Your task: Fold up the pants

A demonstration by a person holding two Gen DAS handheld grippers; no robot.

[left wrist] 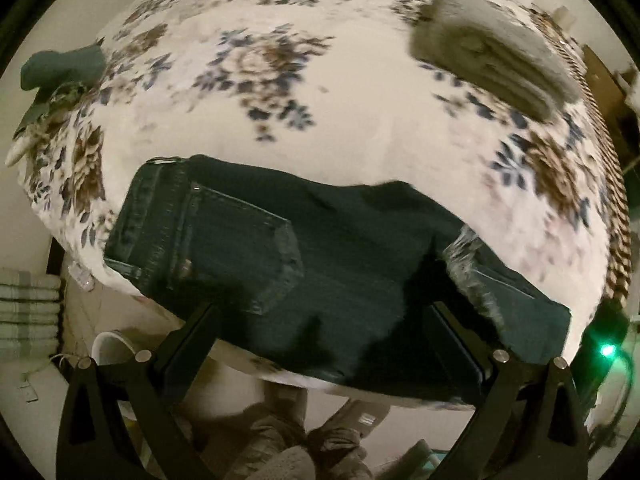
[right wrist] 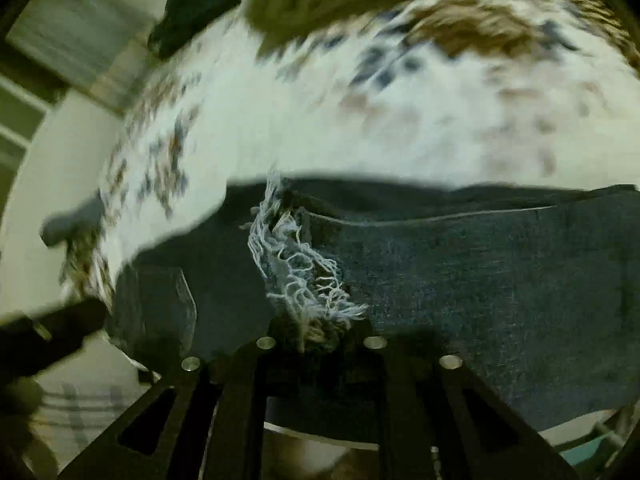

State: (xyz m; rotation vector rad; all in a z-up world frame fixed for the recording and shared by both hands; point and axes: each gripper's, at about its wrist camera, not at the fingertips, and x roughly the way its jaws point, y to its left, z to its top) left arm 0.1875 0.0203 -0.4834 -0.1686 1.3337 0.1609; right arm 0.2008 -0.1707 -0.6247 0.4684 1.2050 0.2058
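A floral bedspread (left wrist: 320,128) covers the bed and fills most of both views; on it, at the near edge, lie the dark jeans (left wrist: 280,264), already doubled over, with the waistband and back pocket (left wrist: 240,248) at one end and the frayed hem (right wrist: 296,264) brought across on top of the other layers; farther back sit a folded grey garment (left wrist: 492,52) and, at the far corner, a dark green cloth (left wrist: 60,68). Judging by how the denim lies, a fold has just been laid and the hem is being let go or is about to be. The left gripper (left wrist: 328,320) hangs above the jeans with its jaws spread wide and nothing between them; the right gripper (right wrist: 320,328) has its jaws narrow, with hem threads bunched at the tips, but whether the pads press on them I cannot tell through the blur. The next move probably calls for freeing the hem cleanly without dragging the top layer, then smoothing the stack or taking the folded end for one more fold.
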